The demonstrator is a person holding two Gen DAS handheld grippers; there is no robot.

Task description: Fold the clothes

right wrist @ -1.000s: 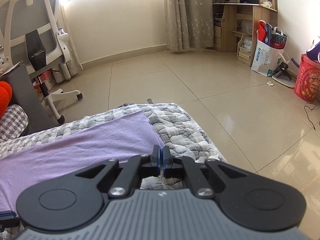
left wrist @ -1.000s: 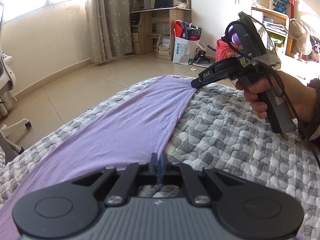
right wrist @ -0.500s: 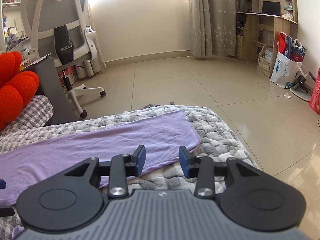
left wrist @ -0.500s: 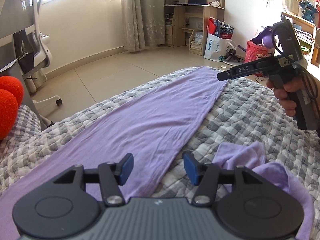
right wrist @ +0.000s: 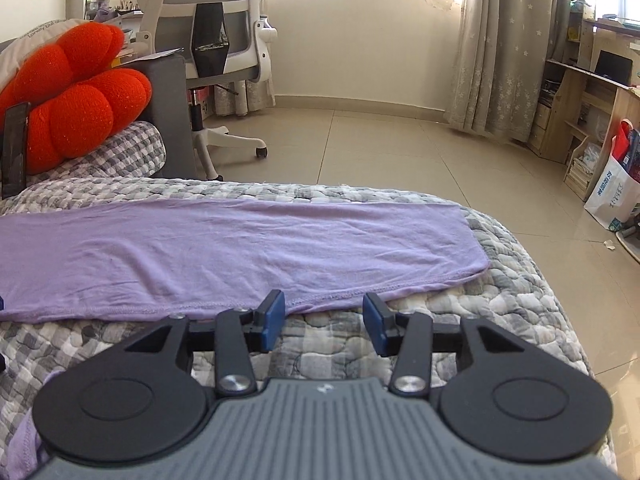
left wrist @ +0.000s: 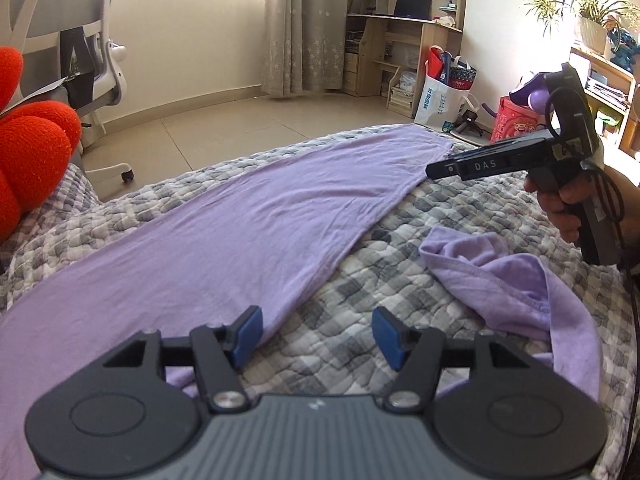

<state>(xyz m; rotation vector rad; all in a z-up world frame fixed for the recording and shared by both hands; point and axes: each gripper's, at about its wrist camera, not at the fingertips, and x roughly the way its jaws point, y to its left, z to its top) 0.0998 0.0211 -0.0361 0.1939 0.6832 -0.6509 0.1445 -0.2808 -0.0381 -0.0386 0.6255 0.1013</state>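
Left wrist alone shows crumpled sleeve (left wrist: 516, 280), hand-held right tool (left wrist: 440, 169)

The garment (right wrist: 240, 248) was a plain pale lilac, and it lay on a bed quilt (right wrist: 516, 280) checked in grey, charcoal and white. The left gripper (left wrist: 316, 338) and the right gripper (right wrist: 324, 318) were black with ribbed grey bodies and blue pads on their fingers (left wrist: 248, 334). A plush cushion (right wrist: 76, 100) was bright orange-red, the office chair (right wrist: 224, 20) white and grey, the curtain (right wrist: 508, 48) beige with small pale stars, the floor (right wrist: 380, 148) cream tile, and a bucket (left wrist: 516, 120) red.
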